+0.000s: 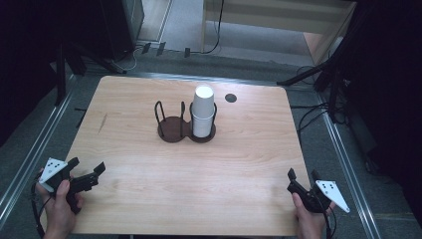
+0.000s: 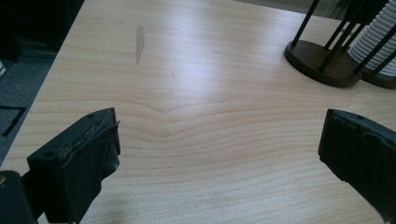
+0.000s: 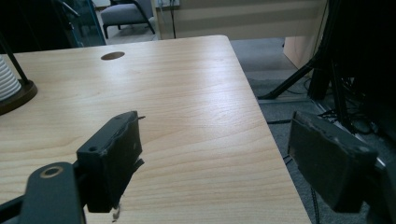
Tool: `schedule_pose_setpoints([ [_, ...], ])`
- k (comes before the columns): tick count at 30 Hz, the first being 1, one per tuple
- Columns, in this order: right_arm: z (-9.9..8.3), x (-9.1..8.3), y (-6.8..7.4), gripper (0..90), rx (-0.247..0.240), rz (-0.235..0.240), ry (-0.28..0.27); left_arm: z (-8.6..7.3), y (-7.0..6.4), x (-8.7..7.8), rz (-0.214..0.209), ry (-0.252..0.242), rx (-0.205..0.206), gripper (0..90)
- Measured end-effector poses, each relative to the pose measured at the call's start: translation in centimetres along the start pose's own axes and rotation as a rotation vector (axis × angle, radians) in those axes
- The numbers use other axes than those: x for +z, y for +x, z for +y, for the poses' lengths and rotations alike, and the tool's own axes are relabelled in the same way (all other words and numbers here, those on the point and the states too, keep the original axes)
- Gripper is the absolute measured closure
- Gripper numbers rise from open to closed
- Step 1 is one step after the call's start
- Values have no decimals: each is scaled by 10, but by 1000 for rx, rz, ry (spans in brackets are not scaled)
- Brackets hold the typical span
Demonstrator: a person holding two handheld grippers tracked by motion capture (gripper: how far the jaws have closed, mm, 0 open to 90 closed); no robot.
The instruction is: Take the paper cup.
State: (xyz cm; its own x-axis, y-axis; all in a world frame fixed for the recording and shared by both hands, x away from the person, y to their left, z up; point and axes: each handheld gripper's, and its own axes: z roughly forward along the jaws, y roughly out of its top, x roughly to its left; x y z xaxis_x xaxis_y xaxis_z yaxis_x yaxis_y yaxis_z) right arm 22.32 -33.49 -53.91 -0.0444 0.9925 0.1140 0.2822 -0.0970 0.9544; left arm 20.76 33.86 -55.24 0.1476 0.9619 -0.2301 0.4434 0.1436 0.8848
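Currently both idle: left hand-held gripper [image 1: 85,175] at near left table [image 1: 149,199] edge, jaws spread, nothing between them; right hand-held gripper [image 1: 302,180] at near right edge, jaws also spread, empty. Cup stack [image 1: 203,110], white, upside down, sits in right ring of a dark two-ring holder [image 1: 174,130] at table centre, toward the far side; left ring empty. Cups are likely paper: light, thin-walled, easy to crush, slightly slick. Best grip probably on the upper side wall, above the holder's posts, with gentle squeeze. Dark hole [image 1: 230,98] far right of holder.
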Motion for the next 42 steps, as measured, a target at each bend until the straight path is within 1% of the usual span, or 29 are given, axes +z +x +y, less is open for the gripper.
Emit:
schedule_pose_setpoints([
  [1,0,0,0,160,0,0,0,0,0,0,0,0,0,0],
  [4,1,1,0,140,24,29,11,0,0,0,3,0,4,0],
  [6,3,3,4,140,17,49,18,0,-1,0,6,-3,3,0],
  [7,8,6,10,134,29,71,25,0,-1,-1,6,-4,1,0],
  [8,8,6,10,134,29,71,25,0,-1,-1,6,-4,1,0],
  [9,13,10,17,134,7,75,24,-1,0,-1,5,-8,-4,0],
  [10,15,11,20,134,-2,76,26,-1,0,-1,3,-7,-6,0],
  [11,15,11,20,134,-2,76,26,-1,0,-1,3,-7,-6,0],
  [12,20,13,28,134,-27,86,18,-1,0,-1,-1,-7,-6,0],
  [14,22,17,33,134,-51,98,22,-1,-1,-1,5,-7,3,0],
  [15,22,17,33,134,-51,98,22,-1,-1,-1,5,-7,3,0],
  [16,24,21,39,134,-64,112,29,-1,-1,-1,8,-10,5,0],
  [17,24,21,39,134,-64,112,29,-1,-2,-1,10,-12,9,0],
  [18,25,23,44,135,-64,127,30,-1,-2,-2,14,-16,11,0],
  [19,25,25,48,135,-68,134,32,-1,-2,-2,25,-28,14,0],
  [20,25,26,52,135,-70,139,34,-1,-2,-2,25,-28,14,0],
  [21,25,26,52,135,-70,139,34,-1,-2,-2,34,-35,14,0],
  [22,26,27,55,135,-83,145,33,-1,-2,-2,34,-37,15,0],
  [23,28,29,63,136,-90,155,32,-1,-2,-2,24,-38,17,0],
  [24,30,30,66,138,-90,159,32,-1,-2,-2,24,-38,17,0],
  [26,32,31,68,138,-83,162,30,-1,-2,-2,15,-38,14,0],
  [28,37,33,72,138,-61,172,37,-1,-1,-2,5,-36,4,0],
  [30,41,35,77,138,-52,184,38,-1,0,-2,5,-32,-3,0],
  [31,45,37,83,138,-63,186,42,-1,1,-2,1,-37,-14,0],
  [32,47,38,85,139,-69,187,42,-1,1,-2,-3,-37,-14,0],
  [34,49,39,87,142,-69,184,40,-1,1,-2,-8,-38,-13,0],
  [36,53,41,91,145,-63,192,36,-1,1,-2,-13,-37,-10,0],
  [39,60,46,103,145,-75,204,36,0,1,-1,-25,-36,-10,0],
  [42,68,49,112,146,-84,217,20,0,1,0,-25,-31,-15,0],
])
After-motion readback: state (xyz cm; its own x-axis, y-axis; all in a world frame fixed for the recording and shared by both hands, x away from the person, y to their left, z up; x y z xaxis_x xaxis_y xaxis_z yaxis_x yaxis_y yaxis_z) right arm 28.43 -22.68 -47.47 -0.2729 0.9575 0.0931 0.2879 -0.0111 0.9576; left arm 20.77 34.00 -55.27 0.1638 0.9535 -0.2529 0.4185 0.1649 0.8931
